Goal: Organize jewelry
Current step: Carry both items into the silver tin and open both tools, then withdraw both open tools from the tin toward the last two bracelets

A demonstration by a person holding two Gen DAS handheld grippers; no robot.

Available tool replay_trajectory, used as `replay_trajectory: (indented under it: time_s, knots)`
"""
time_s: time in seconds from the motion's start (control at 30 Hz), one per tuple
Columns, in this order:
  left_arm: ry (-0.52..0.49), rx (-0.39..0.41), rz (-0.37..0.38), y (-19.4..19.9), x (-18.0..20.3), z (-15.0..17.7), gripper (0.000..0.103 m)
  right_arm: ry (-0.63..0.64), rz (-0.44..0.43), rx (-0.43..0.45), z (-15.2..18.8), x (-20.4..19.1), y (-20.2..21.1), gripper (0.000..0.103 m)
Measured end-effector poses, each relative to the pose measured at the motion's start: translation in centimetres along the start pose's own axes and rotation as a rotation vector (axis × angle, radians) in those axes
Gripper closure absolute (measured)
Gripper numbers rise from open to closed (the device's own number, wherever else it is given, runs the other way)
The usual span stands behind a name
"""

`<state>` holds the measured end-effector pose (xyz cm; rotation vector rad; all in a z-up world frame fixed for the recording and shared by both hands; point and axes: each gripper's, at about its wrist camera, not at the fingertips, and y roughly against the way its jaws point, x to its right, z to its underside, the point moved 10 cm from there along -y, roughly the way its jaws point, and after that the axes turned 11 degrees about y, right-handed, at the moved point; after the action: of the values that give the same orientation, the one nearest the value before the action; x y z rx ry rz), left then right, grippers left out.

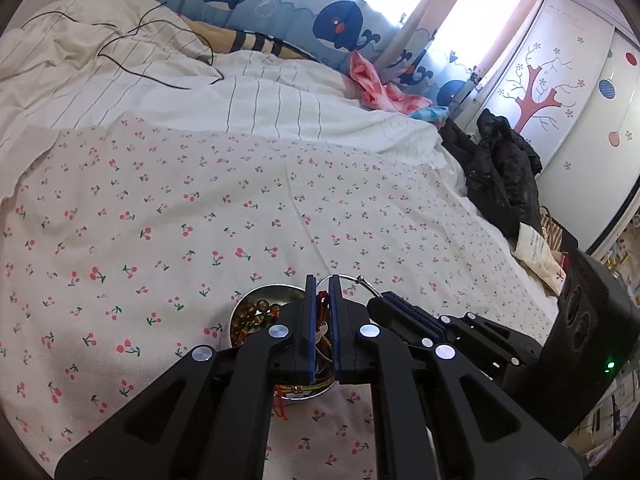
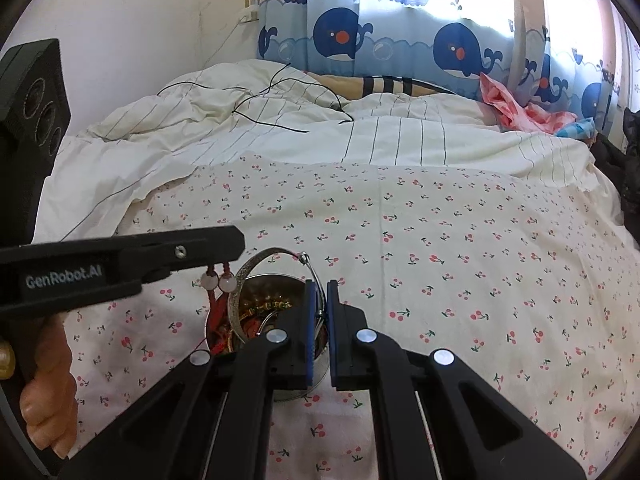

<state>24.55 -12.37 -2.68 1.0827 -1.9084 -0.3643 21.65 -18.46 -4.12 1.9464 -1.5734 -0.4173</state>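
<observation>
Jewelry bowl, near centre: left gripper clamps red cord; right gripper pinches silver bangle, likely untangling them.

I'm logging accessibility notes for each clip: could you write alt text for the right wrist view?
The right gripper is closed on a silver bangle above a round metal tin of tangled jewelry on a cherry-print bedsheet. The left gripper reaches in from the left, holding a red cord with two pale beads. Behind are a rumpled striped duvet and whale-print curtains.
</observation>
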Motion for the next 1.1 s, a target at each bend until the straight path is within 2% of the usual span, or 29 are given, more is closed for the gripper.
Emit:
replay_trajectory:
  time_s: [0.5,0.57,0.73,1.07,1.1]
  knots:
    - [0.015,-0.099,-0.074,-2.4,-1.8,2.0,0.096,0.03,0.001,-0.041,0.8,-0.8,-1.3,0.097]
    - [0.023,-0.106,-0.076,-2.2,-1.9,2.0,0.092,0.029,-0.004,-0.044,0.8,-0.9,-1.4,0.097]
    - [0.079,-0.124,-0.08,-1.6,-2.8,1.8,0.06,0.024,-0.005,-0.054,1.0,-0.8,-1.7,0.097]
    - [0.112,-0.11,-0.086,-0.4,-3.6,1.1,0.054,0.037,-0.047,-0.095,1.7,-1.9,-3.2,0.095]
    - [0.112,-0.107,-0.09,-0.3,-3.7,1.0,0.053,0.044,-0.053,-0.104,1.9,-2.0,-3.4,0.077]
